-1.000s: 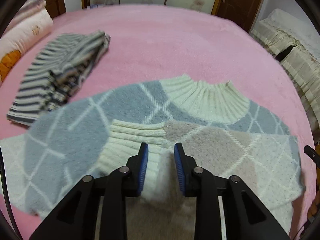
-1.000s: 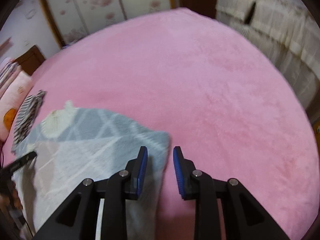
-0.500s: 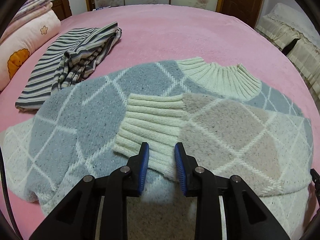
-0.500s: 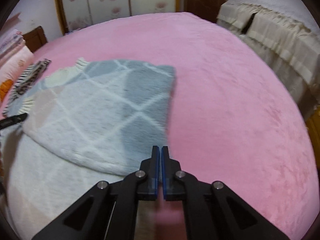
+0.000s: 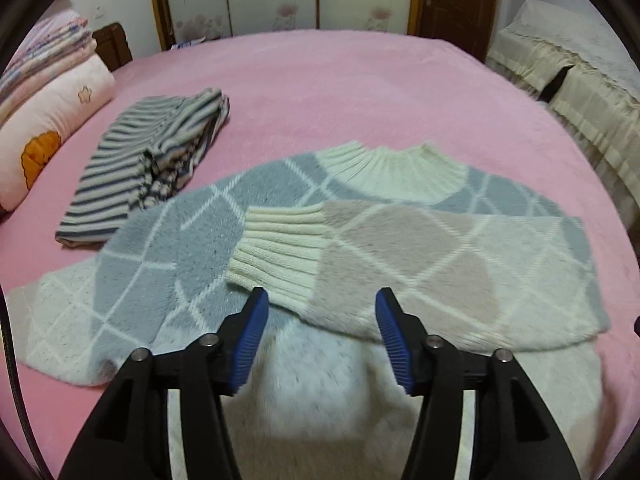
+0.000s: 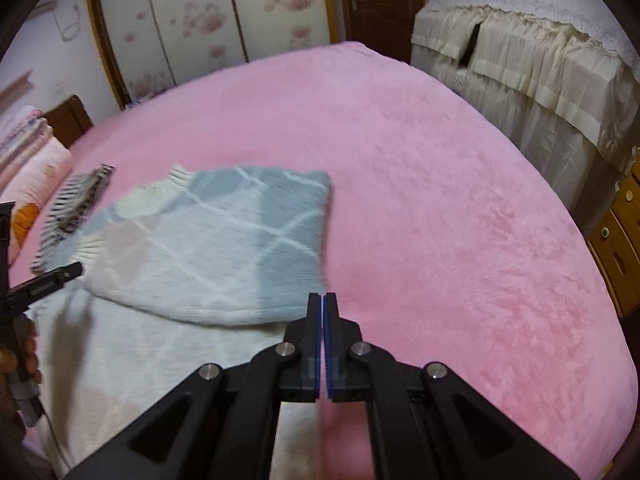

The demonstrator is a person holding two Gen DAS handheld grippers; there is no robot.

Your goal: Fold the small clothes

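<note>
With the left gripper (image 5: 318, 320) spread wide and the right gripper (image 6: 322, 344) clenched empty beside the sweater (image 5: 400, 240), its folded sleeve (image 5: 288, 256) could slip open if snagged.

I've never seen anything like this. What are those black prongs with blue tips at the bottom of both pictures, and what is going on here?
No robot here: a person holds a two-finger gripper in each hand, each carrying a wide-angle camera looking along its fingers. One picture comes from the left gripper, whose jaws stand open above a diamond-patterned sweater with one sleeve folded across it. The other comes from the right gripper, jaws shut, with no cloth visible between them. Both hover over a pink bed. A striped garment lies folded beside the sweater.
</note>
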